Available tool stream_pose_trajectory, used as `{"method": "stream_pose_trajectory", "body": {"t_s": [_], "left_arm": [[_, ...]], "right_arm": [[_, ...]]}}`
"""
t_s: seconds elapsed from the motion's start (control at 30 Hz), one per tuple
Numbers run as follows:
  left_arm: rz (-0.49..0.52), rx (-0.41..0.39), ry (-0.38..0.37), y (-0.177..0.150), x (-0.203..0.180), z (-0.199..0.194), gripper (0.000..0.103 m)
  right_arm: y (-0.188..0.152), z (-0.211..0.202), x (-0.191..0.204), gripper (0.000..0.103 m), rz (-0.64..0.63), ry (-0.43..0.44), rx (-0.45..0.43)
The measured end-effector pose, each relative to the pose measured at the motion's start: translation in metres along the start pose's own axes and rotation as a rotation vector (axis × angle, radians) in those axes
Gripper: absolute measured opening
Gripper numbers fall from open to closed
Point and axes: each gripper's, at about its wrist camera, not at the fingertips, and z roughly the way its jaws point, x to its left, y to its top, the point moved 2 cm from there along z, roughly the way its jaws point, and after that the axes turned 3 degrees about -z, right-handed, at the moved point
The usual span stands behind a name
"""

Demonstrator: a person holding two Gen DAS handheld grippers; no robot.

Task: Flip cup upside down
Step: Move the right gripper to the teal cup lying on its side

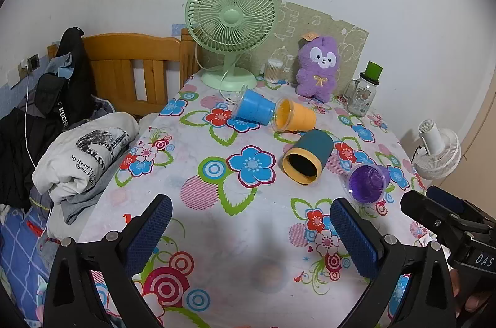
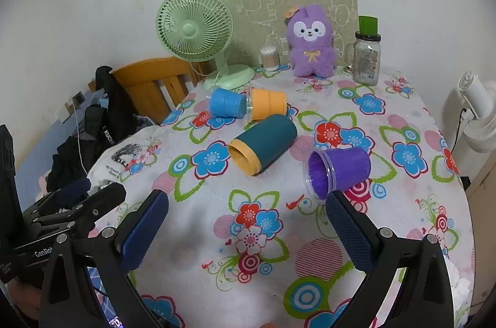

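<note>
Four cups are lying on their sides on the flowery table (image 2: 418, 204). The purple cup (image 2: 339, 170) is nearest the right gripper (image 2: 246, 230), whose fingers are waiting wide apart, holding nothing. The left gripper (image 1: 251, 230) is wide apart too.

The left gripper (image 1: 251, 230) is held low with its two blue-padded fingers (image 1: 148, 230) spread wide apart, nothing between them. The right gripper (image 2: 246, 230) sits just beside it at about the same height, its own padded fingers (image 2: 144, 230) equally wide and empty, so the two tools point forward side by side. Each one shows at the edge of the other's view, and a bit of the person's hand (image 1: 471, 301) can be seen gripping the right tool from underneath.
</note>
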Motion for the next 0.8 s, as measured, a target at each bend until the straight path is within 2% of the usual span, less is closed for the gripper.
{"method": "stream_pose_trajectory", "body": {"t_s": [0.47,0.67,0.8], "left_arm": [[0.006,0.009,-0.001,-0.002,0.003,0.007,0.103],[0.041,0.039,0.009,0.007,0.005,0.033,0.103],[0.058,0.058,0.0,0.019,0.003,0.053,0.103]], "right_arm": [[0.006,0.012,-0.001,0.102,-0.009,-0.004,0.025],[0.032,0.045,-0.013,0.102,-0.007,-0.054,0.065],[0.05,0.074,-0.017,0.102,0.009,-0.043,0.099]]}}
